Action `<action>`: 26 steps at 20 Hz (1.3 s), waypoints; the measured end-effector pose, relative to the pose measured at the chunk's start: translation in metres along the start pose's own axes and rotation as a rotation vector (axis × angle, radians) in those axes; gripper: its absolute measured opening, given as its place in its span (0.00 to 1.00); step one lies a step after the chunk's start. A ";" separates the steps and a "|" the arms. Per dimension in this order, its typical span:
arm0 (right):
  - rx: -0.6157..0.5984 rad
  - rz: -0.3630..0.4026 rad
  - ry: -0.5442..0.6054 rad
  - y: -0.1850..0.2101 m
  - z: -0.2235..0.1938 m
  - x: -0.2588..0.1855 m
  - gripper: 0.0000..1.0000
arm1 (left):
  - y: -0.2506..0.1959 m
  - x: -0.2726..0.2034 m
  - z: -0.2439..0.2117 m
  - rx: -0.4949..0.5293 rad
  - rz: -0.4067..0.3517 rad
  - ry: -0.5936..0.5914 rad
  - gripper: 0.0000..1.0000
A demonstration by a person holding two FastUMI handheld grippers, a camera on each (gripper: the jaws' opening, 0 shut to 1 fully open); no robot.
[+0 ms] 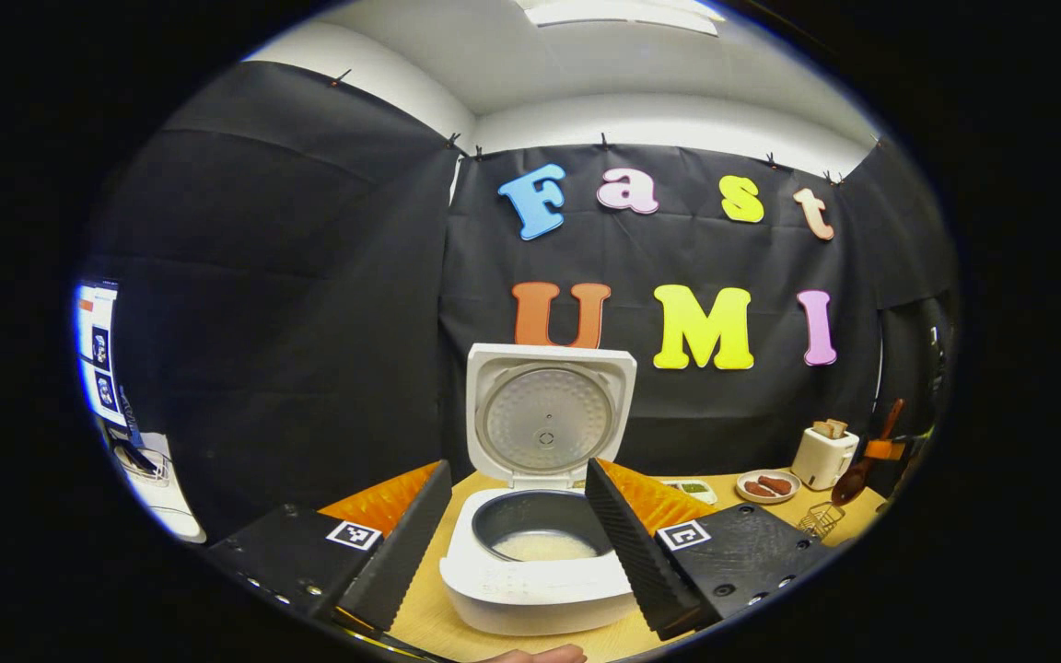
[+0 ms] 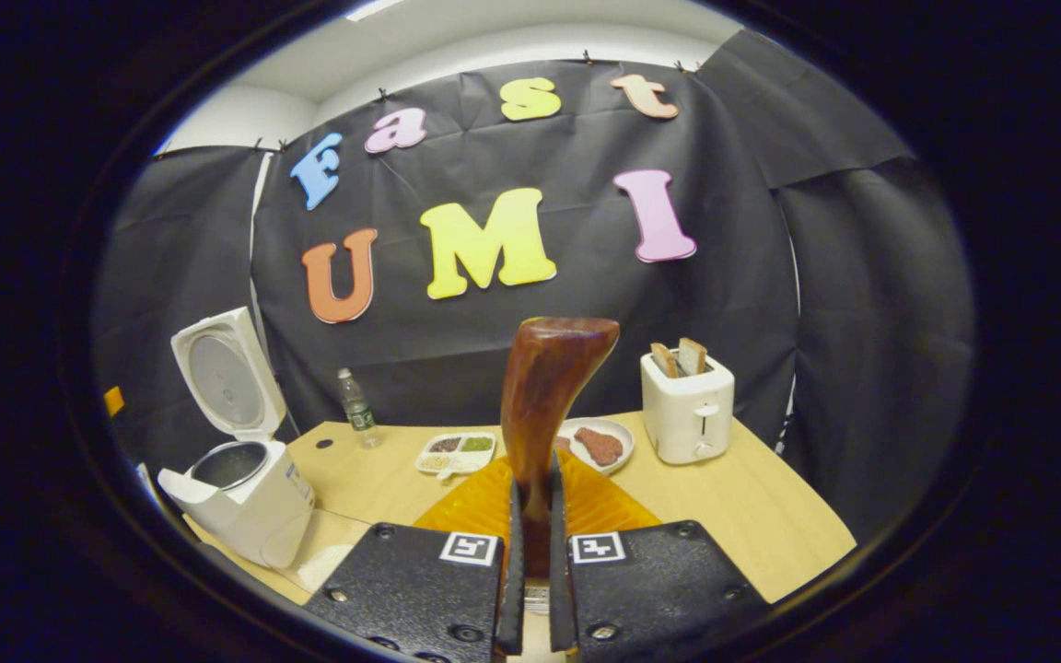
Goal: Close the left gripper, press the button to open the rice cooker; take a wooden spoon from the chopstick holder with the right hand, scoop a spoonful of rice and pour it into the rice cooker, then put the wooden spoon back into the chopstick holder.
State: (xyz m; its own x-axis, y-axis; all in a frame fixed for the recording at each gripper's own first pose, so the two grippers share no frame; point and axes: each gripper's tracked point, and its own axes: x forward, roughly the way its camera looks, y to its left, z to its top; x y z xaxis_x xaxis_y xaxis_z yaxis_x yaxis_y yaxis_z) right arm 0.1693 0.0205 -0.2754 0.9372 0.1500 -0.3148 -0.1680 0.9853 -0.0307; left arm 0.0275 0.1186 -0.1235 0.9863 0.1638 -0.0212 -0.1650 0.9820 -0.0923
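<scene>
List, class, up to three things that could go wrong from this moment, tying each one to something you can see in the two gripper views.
1. The right gripper clamps the wooden spoon low on its handle with the bowl raised, so the spoon might pivot or slip.
2. The rice cooker stands open, its lid upright; a careless swing could knock the lid.
3. The toaster and plate sit near the spoon and could be bumped.
</scene>
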 end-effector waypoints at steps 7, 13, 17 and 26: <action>0.072 -0.008 0.075 -0.019 -0.034 0.015 0.30 | -0.017 0.011 0.019 0.040 -0.020 -0.020 0.93; -0.064 -0.183 -0.106 -0.049 0.016 -0.023 0.90 | -0.025 0.031 0.030 -0.007 -0.066 0.012 0.94; -0.141 -0.213 -0.211 -0.038 0.044 -0.056 1.00 | -0.023 0.044 0.048 0.012 -0.075 -0.002 0.94; -0.088 -0.090 -0.189 0.001 0.033 -0.079 1.00 | -0.017 0.090 0.108 0.032 -0.066 -0.038 0.93</action>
State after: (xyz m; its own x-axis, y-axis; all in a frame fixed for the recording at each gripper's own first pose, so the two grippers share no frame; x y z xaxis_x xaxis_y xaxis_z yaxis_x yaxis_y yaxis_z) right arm 0.1055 0.0124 -0.2192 0.9889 0.0822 -0.1241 -0.0990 0.9857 -0.1362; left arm 0.1196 0.1272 -0.0159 0.9946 0.1014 0.0215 -0.0999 0.9932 -0.0605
